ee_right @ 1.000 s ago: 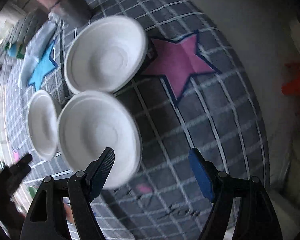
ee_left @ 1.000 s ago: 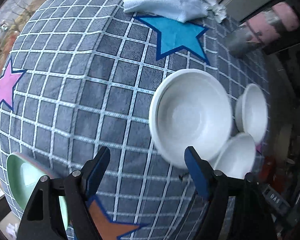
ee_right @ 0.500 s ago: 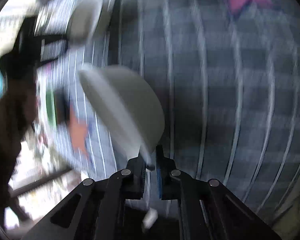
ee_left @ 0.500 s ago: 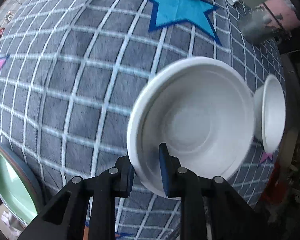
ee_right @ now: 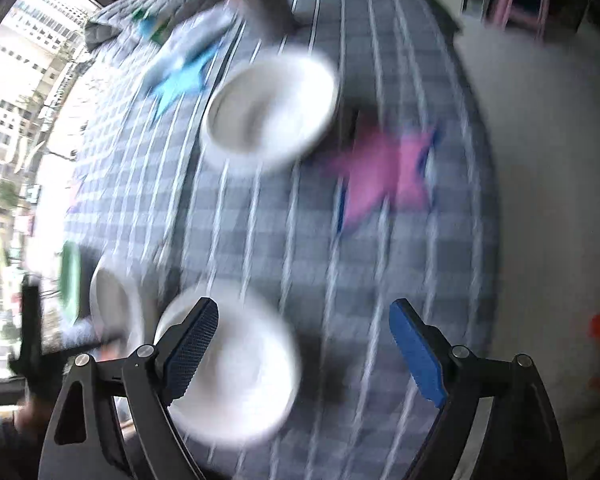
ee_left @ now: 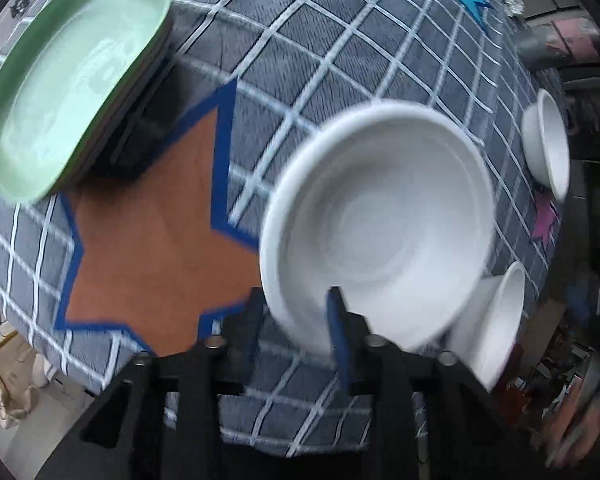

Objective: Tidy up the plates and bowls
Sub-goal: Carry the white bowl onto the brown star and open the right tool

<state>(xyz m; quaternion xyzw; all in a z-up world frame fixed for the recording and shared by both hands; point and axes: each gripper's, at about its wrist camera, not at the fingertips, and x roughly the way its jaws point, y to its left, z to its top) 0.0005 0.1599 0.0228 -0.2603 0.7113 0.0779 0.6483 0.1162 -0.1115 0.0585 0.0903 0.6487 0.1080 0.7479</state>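
Covering the whole table, a grey quilted cloth with a white grid (ee_left: pixel 308 92) carries sewn-on stars: a large orange one edged in blue (ee_left: pixel 152 240) near the front edge, a pink one (ee_right: pixel 384 168) toward the right edge, and a blue one (ee_right: pixel 180 76) toward the far edge. At the front left corner sits a stack of pale green rounded plastic plates (ee_left: pixel 68 76), just beside the orange star. The largest white paper bowl (ee_left: pixel 380 224) hangs tilted over the front part of the cloth, its near rim between the fingers of the left gripper (ee_left: pixel 296 320); those jaws are opening, and blur hides whether the pads still press the rim. Just right of it, a second white paper bowl (ee_left: pixel 496 320) lies at the front edge; in the right wrist view it sits behind the left finger of the right gripper (ee_right: pixel 304 348), whose jaws are opening wide with nothing between them. A third white paper bowl (ee_right: pixel 272 108) rests farther back, beside the pink star.
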